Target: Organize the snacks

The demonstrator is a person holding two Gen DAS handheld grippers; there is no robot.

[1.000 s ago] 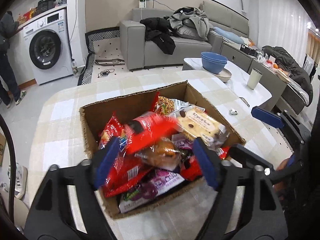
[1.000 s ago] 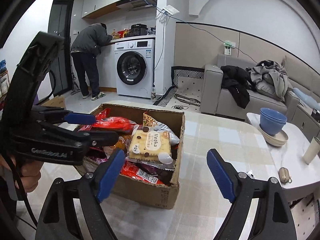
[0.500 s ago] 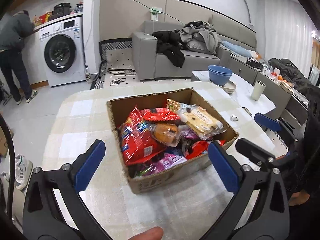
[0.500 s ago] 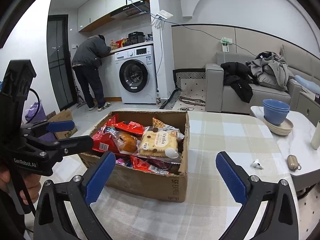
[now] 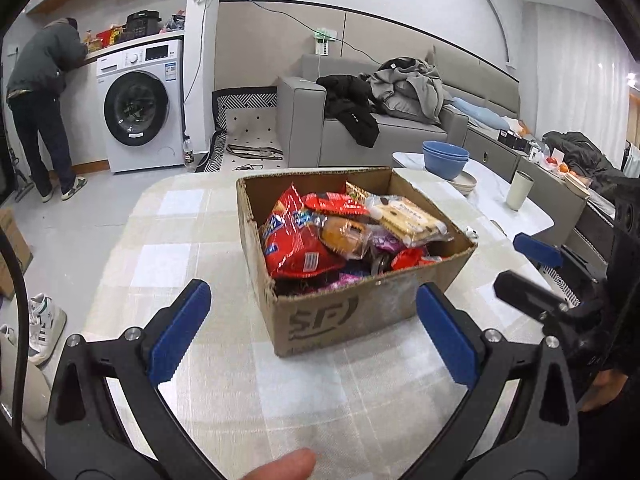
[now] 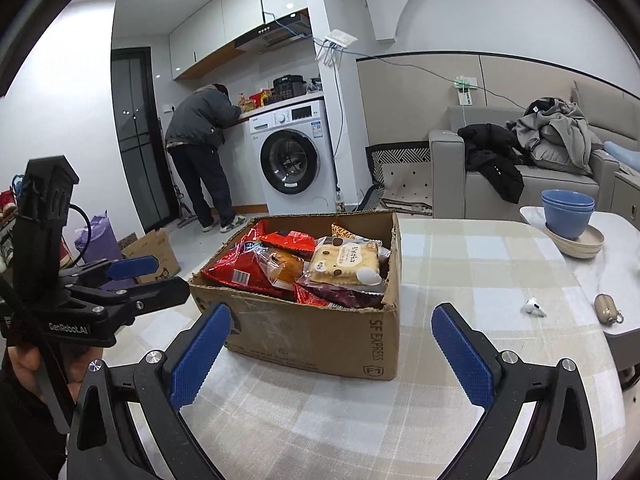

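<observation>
Checked tablecloth [image 5: 168, 248] bare; brown cardboard box [image 5: 340, 316] w/ snack packets [image 5: 304, 248] full, looks near done. Left gripper [image 5: 312, 332], right gripper [image 6: 332, 348] wide apart, empty.

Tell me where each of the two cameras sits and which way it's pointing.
Left wrist: on the left gripper, facing the cardboard box from its left corner; own open fingers, a fingertip, the right gripper.
Right wrist: on the right gripper, facing the box's right corner; own fingers, the left gripper.
Shared: box, washing machine, sofa.
</observation>
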